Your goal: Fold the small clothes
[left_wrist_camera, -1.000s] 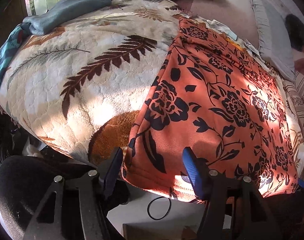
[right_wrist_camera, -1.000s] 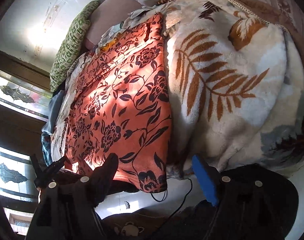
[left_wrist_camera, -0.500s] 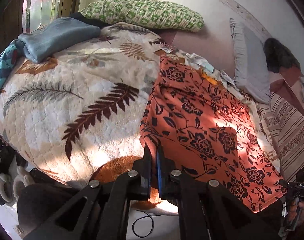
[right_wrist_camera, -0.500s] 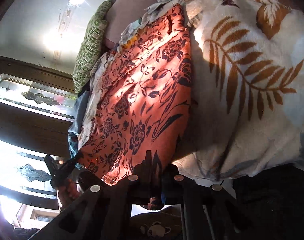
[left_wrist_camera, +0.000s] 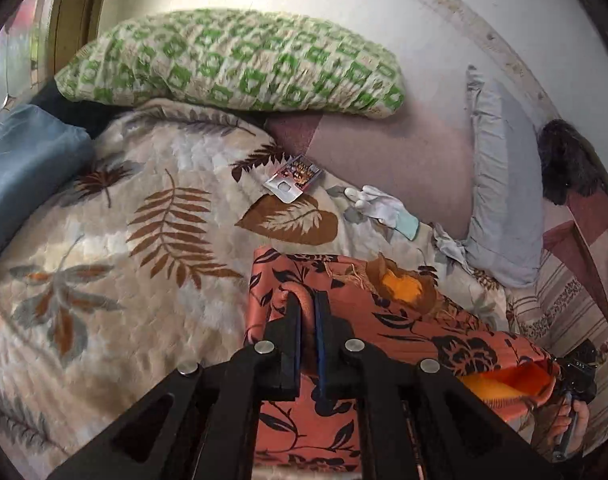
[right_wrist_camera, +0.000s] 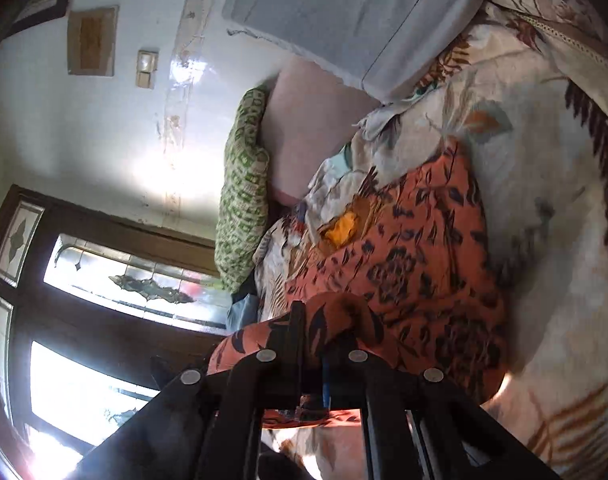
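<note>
An orange garment with a black flower print [left_wrist_camera: 407, 320] lies on the leaf-patterned blanket [left_wrist_camera: 144, 240], folded over itself with its yellow-orange lining showing. My left gripper [left_wrist_camera: 307, 300] is shut on one near corner of the garment and holds it over the far part. My right gripper [right_wrist_camera: 309, 312] is shut on the other corner, with cloth bunched over its fingers [right_wrist_camera: 296, 320]. The garment also shows in the right wrist view [right_wrist_camera: 415, 264]. The right gripper and the hand holding it show at the right edge of the left wrist view [left_wrist_camera: 571, 376].
A green checked pillow [left_wrist_camera: 232, 64] and a grey pillow [left_wrist_camera: 499, 200] lie at the head of the bed. A blue cloth [left_wrist_camera: 28, 168] lies at the left. A small packet [left_wrist_camera: 294, 178] and a white glove [left_wrist_camera: 379, 204] lie beyond the garment. A window [right_wrist_camera: 104, 300] is to the left.
Both grippers closed on the garment's near corners, then lifted and carried them toward the far end, folding the garment over itself. The lining now shows.
</note>
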